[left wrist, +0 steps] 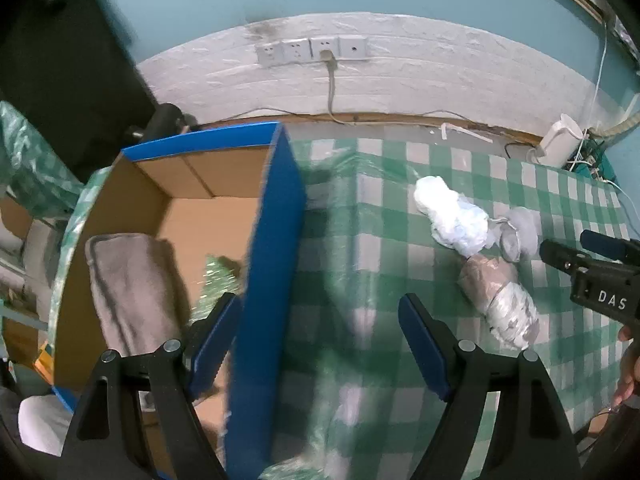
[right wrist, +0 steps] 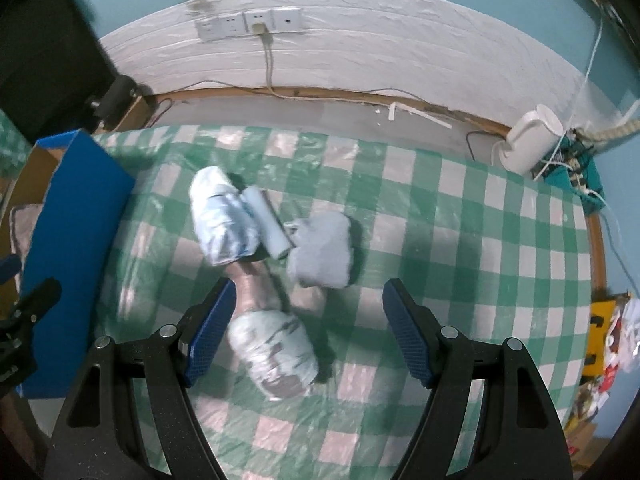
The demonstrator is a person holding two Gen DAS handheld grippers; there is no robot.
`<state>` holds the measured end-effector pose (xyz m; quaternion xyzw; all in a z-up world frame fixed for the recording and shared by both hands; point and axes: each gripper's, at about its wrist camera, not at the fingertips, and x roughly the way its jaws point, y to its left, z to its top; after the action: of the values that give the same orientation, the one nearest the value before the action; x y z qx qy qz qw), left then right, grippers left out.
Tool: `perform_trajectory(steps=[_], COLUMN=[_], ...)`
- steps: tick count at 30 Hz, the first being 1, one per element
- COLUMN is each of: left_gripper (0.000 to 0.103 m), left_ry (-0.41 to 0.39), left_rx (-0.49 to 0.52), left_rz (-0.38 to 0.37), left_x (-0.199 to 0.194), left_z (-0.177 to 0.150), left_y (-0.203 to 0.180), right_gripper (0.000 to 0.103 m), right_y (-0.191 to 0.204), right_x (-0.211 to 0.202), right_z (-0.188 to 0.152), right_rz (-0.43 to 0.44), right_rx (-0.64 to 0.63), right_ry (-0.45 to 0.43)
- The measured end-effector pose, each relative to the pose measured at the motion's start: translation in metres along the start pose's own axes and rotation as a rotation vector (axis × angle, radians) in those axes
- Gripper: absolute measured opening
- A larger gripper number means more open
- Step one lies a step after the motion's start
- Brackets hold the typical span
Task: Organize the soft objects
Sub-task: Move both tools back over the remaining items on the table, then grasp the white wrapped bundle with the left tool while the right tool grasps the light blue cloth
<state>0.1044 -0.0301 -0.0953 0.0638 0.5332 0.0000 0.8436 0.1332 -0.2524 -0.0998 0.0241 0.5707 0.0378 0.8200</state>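
Observation:
A blue cardboard box [left wrist: 272,264] stands open at the table's left; a folded grey towel [left wrist: 132,284] lies inside it. My left gripper [left wrist: 320,340] is open and empty, straddling the box's right wall. On the checked cloth lie a white plastic-wrapped bundle [right wrist: 222,216], a light blue roll [right wrist: 268,226], a grey fluffy cloth [right wrist: 324,248] and a long wrapped grey-brown bundle [right wrist: 268,336]. My right gripper [right wrist: 306,332] is open and empty just above the long bundle, which lies near its left finger [right wrist: 212,328]. The right gripper also shows in the left wrist view [left wrist: 560,250].
The table has a green-and-white checked cloth [right wrist: 460,240] under clear plastic. A white device [right wrist: 528,140] with cables stands at the back right. Wall sockets [right wrist: 248,24] with a plugged cord sit behind. The blue box [right wrist: 76,220] is at the left.

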Motion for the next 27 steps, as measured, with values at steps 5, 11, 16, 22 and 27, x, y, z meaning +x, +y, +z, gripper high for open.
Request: perform_trajectory(steps=[5, 11, 16, 22, 27], left_gripper=[0.089, 0.089, 0.089, 0.089, 0.089], left_ry=[-0.001, 0.001, 0.029, 0.064, 0.094], left_rx=[0.036, 0.067, 0.069, 0.057, 0.046], left_rz=[0.02, 0.017, -0.001, -0.027, -0.065], left_x=[0.01, 0.019, 0.036, 0.053, 0.06], left_z=[0.009, 0.018, 0.026, 0.033, 0.04], left_y=[-0.016, -0.033, -0.04, -0.046, -0.051], right_gripper=[0.075, 0.075, 0.075, 0.075, 0.075], right_y=[-0.009, -0.016, -0.016, -0.014, -0.01], right_x=[0.015, 0.032, 0.046, 0.062, 0.07], right_z=[0.004, 0.011, 0.015, 0.018, 0.019], right_rz=[0.008, 0.015, 0.023, 0.023, 0.022], right_rx=[0.018, 0.035, 0.03, 0.011, -0.025], right_ry=[0.003, 0.009, 0.02, 0.038, 0.049])
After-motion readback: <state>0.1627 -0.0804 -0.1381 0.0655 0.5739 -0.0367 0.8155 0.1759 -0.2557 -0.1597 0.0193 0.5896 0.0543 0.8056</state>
